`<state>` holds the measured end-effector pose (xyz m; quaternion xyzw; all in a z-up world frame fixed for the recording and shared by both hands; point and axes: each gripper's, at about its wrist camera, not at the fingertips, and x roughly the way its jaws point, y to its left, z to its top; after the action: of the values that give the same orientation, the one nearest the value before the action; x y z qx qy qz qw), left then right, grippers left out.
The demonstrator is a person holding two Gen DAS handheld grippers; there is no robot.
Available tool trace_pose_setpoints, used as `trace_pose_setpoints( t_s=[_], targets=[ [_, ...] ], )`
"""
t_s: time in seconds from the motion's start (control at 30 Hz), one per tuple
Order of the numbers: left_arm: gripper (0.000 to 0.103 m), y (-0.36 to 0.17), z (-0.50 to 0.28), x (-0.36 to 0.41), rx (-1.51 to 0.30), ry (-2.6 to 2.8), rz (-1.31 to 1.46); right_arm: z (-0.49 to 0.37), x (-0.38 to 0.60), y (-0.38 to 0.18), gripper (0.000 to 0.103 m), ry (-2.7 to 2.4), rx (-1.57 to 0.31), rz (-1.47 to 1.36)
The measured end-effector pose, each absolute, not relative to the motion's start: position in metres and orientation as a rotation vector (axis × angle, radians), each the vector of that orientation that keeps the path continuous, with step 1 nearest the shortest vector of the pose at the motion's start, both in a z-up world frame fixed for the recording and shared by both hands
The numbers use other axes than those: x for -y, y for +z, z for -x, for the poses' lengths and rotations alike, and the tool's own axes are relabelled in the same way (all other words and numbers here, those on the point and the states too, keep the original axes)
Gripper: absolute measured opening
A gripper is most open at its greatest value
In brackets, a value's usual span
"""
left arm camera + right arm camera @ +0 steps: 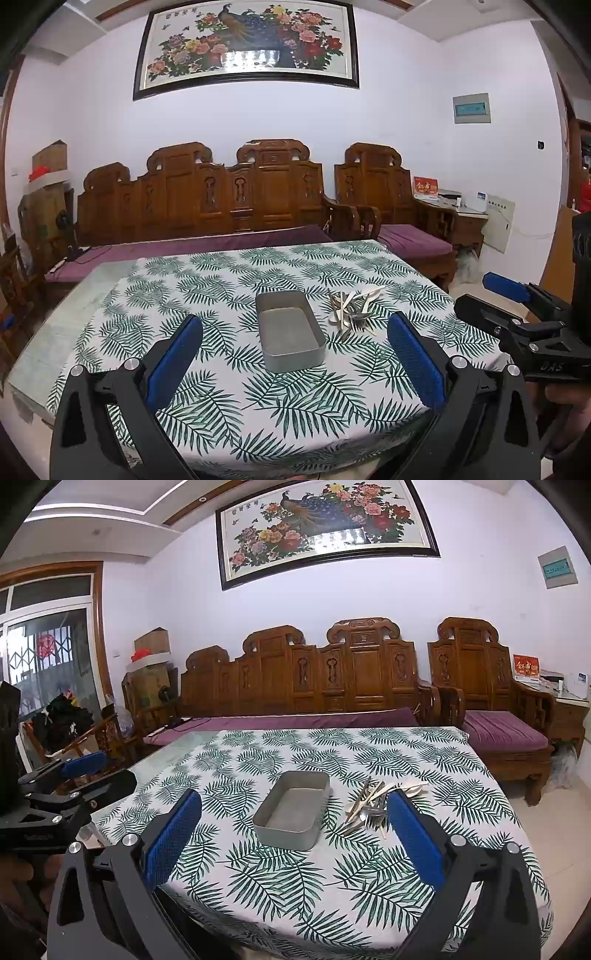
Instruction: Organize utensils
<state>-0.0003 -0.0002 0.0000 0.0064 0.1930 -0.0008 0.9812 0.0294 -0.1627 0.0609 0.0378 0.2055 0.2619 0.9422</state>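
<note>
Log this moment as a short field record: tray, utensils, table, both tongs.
tray: empty metal tray, upright on the tablecloth
utensils: loose pile to the right of the tray, none in it
table: covered by a leaf-print tablecloth
left tongs: open, empty, held above the table's near side
right tongs: open, empty, facing the tray and pile
task progress: no utensil sorted yet

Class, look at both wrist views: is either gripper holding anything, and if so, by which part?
Nothing is held. The left gripper and right gripper are both open above the table, with the utensils piled beside the metal tray.
</note>
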Motion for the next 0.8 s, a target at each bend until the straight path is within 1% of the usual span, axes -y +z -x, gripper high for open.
trace_pose_setpoints(
  t_s=[0.8],
  targets=[
    [0.097,-0.005,-0.002,0.011,-0.398,-0.004,-0.005,-0.028,0.164,0.063,0.101,0.536,-0.412,-0.077]
  ],
)
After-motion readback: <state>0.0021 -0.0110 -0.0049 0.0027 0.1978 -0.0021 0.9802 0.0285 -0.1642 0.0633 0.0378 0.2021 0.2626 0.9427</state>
